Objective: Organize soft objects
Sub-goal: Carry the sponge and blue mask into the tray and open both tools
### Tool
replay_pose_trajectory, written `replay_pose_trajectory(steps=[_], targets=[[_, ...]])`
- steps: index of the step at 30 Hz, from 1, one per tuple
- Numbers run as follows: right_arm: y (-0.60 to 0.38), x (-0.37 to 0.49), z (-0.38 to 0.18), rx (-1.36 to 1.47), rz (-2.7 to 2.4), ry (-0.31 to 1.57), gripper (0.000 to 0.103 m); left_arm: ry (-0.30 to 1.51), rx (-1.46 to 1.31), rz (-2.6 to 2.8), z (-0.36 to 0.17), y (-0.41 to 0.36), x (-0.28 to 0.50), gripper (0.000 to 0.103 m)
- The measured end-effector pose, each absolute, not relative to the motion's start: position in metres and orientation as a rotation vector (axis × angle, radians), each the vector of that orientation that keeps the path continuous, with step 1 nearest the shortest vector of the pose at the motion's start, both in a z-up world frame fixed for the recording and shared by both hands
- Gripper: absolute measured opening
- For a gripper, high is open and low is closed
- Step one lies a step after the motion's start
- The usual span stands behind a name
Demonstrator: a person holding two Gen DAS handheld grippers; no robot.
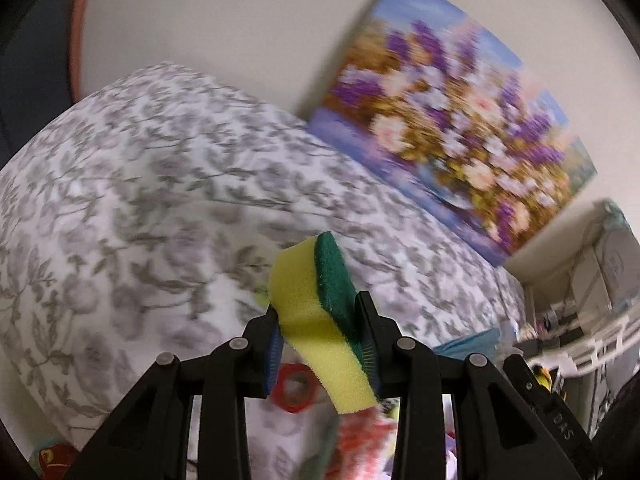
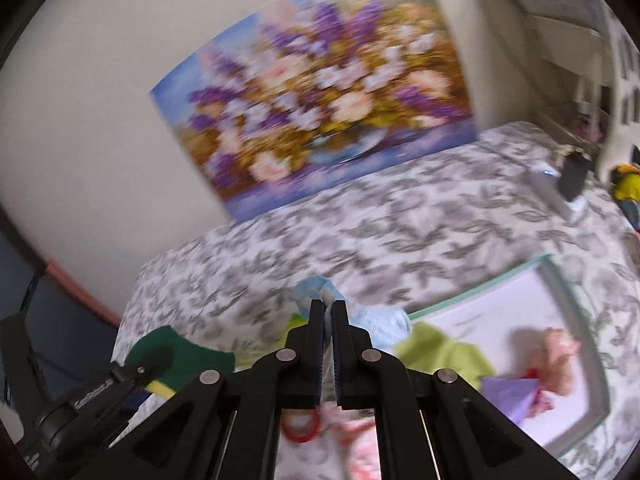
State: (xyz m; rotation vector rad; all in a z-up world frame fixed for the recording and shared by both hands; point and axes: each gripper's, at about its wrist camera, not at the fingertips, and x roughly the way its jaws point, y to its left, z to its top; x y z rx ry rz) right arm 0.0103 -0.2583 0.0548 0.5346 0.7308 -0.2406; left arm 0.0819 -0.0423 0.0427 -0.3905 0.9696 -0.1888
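Right wrist: pink plush [image 2: 558, 356] in tray [image 2: 560, 280]

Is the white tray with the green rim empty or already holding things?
Holding things: the white green-rimmed tray contains a pink plush toy and purple cloth.

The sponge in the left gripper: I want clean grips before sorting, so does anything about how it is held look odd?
Yes. The left gripper pinches the sponge askew: it sits diagonally, the yellow foam squeezed in at the pads and one end jutting down past them. Nothing looks torn.
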Motion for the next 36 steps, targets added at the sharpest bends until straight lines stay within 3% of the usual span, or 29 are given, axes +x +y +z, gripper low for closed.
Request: replay_pose_trajectory(steps=[16,21,36], targets=[[-0.384,-0.047,0.032,0.597,-0.479,0.691,0.004,1.016,-0.204,-0.458,0.011,-0.176,0.058,0.036],[-0.402,-0.043,-0.004,0.589,-0.521,0.767,0.004,1.068,-0.149,-0.495,-0.016,-0.204,0.058,0.036],[-0.411,-0.042,-0.065,0.654,-0.538,0.951,0.005,1.127,-0.102,-0.485,-0.050,-0.210,0.062,0.042]])
